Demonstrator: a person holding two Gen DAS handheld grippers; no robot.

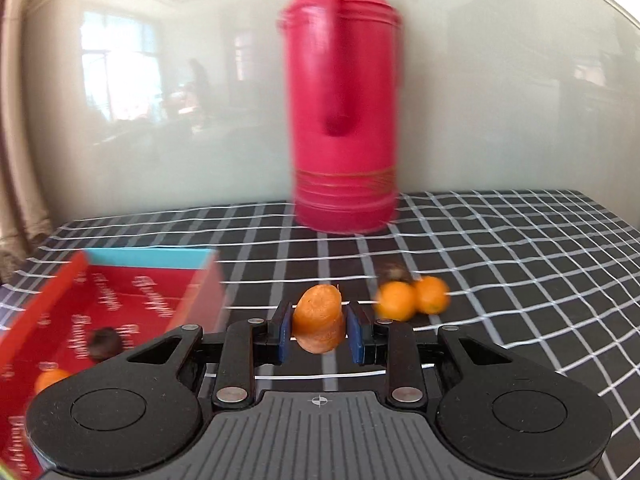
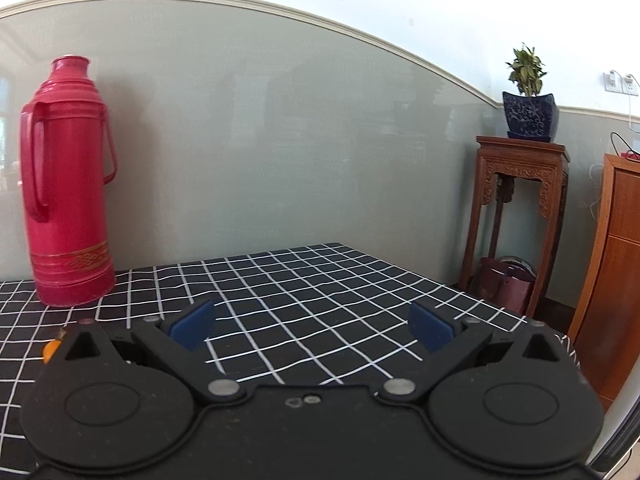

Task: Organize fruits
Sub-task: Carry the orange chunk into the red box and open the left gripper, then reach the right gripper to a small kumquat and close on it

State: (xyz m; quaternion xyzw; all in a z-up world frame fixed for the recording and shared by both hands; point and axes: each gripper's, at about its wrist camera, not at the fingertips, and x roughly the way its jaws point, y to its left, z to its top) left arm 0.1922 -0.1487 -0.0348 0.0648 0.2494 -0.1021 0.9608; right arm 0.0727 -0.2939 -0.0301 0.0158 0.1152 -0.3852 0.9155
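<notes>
My left gripper (image 1: 319,326) is shut on an orange carrot piece (image 1: 320,320) and holds it above the checked tablecloth (image 1: 500,280). Two oranges (image 1: 412,300) lie on the cloth just right of it, with a dark round fruit (image 1: 394,271) behind them. A red box (image 1: 100,320) with a blue rim stands at the left; a dark fruit (image 1: 104,344) and an orange (image 1: 50,378) lie in it. My right gripper (image 2: 312,326) is open and empty above the cloth. A bit of orange fruit (image 2: 52,350) shows at its left edge.
A tall red thermos (image 1: 344,120) stands at the back of the table against the wall; it also shows in the right wrist view (image 2: 66,184). A wooden stand (image 2: 516,216) with a potted plant (image 2: 528,100) and a wooden cabinet (image 2: 616,280) are beyond the table's right edge.
</notes>
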